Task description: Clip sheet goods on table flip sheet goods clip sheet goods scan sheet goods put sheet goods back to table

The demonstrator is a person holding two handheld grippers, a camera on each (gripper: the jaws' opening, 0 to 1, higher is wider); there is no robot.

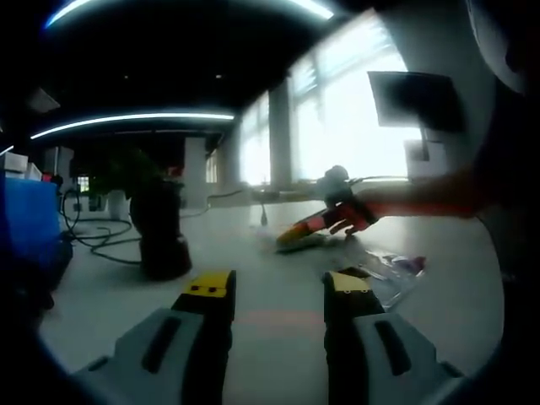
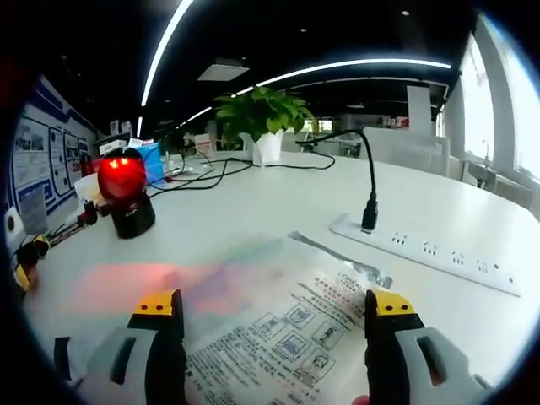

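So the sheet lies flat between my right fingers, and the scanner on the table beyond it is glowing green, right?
Not quite: the scanner glows red, not green, as the right gripper view shows. The rest holds: the sheet lies flat on the table, between the open fingers of the right gripper.

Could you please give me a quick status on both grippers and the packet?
Left gripper open, empty. Right gripper open, jaws straddling packet flat on table. Scanner glowing red, apart.

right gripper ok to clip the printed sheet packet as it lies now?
Probably yes. The right gripper has its jaws open on either side of the sheet packet, which lies flat on the table. The power strip and red-lit scanner sit clear.
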